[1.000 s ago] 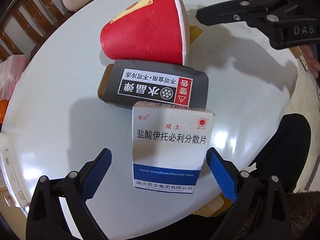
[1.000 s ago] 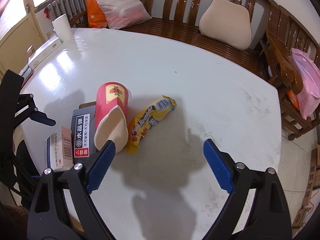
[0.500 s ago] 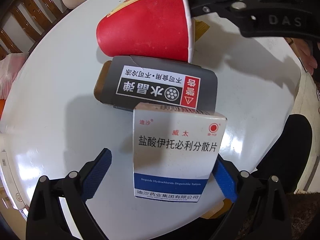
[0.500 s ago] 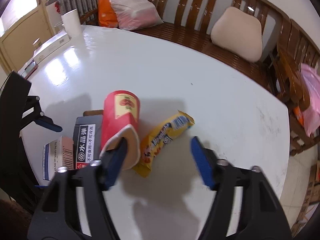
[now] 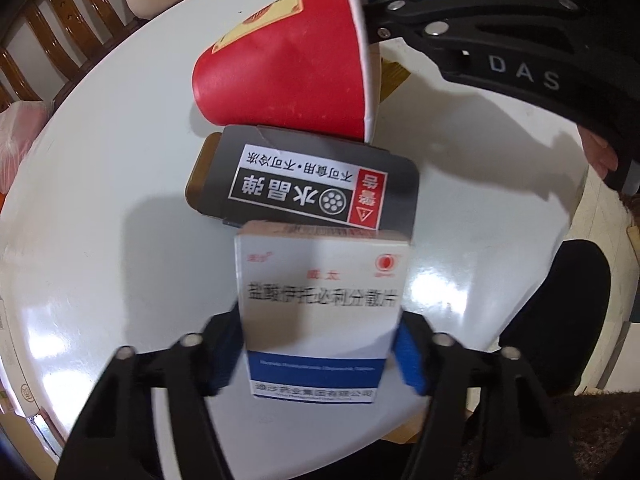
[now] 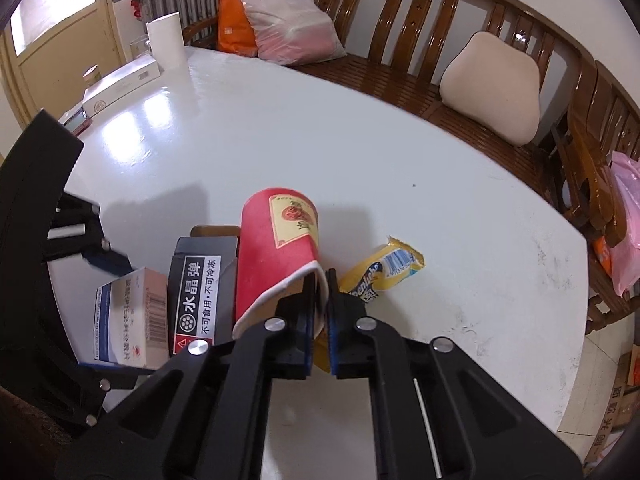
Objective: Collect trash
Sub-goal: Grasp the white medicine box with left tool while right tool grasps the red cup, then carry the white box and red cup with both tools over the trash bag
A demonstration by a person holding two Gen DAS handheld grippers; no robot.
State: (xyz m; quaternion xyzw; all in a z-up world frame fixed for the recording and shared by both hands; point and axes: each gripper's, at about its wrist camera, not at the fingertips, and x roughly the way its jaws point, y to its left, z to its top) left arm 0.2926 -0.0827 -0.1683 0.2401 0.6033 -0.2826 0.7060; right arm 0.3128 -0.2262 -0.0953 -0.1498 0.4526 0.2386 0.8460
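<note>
While your left tongs point(image 5: 318, 354) pinch the white and blue medicine box point(image 5: 320, 312) by its two sides at the near edge of the white table point(image 5: 100, 208), your right tongs point(image 6: 319, 312) are clamped almost shut on the rim of the red paper cup point(image 6: 276, 264), one pad inside the mouth and one outside. That cup lies on its side with its mouth toward you in the right wrist view. Between the two items sits a dark grey box point(image 5: 304, 184) with a warning label; the medicine box touches its near edge, and the cup rests against its far side. Just to the right of the cup, a yellow snack wrapper point(image 6: 384, 272) lies flat, partly hidden behind your right tongs. Farther off on the table you have a paper roll point(image 6: 166, 42) and a flat white carton point(image 6: 120, 86). Beyond the table stands a wooden bench point(image 6: 400, 76) carrying a plastic bag point(image 6: 292, 24) and a beige cushion point(image 6: 494, 88).
</note>
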